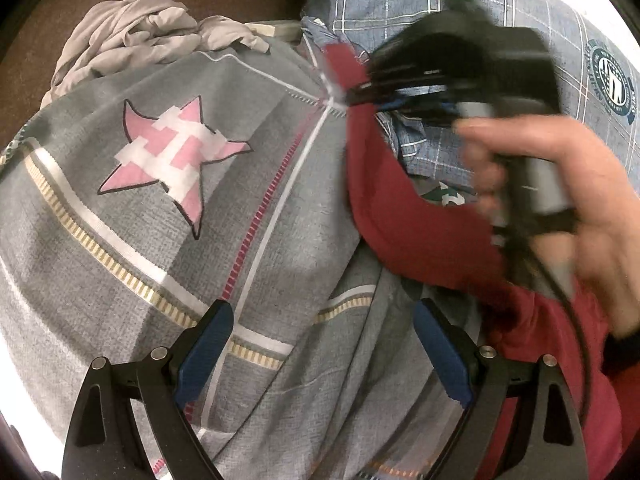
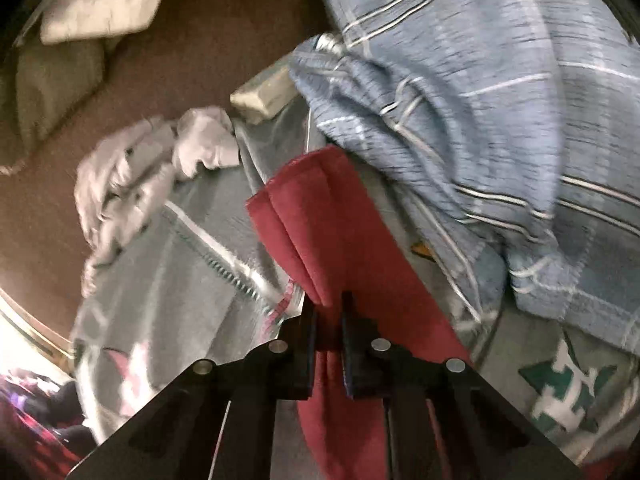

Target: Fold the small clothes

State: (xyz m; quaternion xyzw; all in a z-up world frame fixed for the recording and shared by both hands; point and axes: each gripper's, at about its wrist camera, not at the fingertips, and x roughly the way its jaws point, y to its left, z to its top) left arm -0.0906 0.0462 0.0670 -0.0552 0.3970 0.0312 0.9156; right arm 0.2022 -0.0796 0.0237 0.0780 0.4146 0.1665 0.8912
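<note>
Left wrist view first: your left gripper (image 1: 324,344) is spread wide w/ nothing between the blue pads, just hanging over the grey bedsheet (image 1: 132,248) w/ the pink star (image 1: 172,156). The red garment (image 1: 404,216) runs from the lower right up to the middle of the frame, where your right gripper (image 1: 360,94) has the far end, and your right hand (image 1: 560,184) is blurry, so it's moving quick. Risk here imo: the near end of the red piece lies loose just beside your left fingers, so if the right one pulls before the left grabs anything, the cloth will prob drag and bunch up instead of folding flat. Right wrist view: the jaws are pressed together on a fold of the red garment (image 2: 320,224), pinching it close to the edge. That's a thin bite, so a fast swing could slip it out. Also the blue plaid cloth (image 2: 460,100) sits touching the red one at the top, and the crumpled light grey clothes (image 2: 132,184) are near on the left, so you could snag or drag either along. Can't tell how many layers you've actually got in the pinch; if it's only one, the fold comes out lopsided.
</note>
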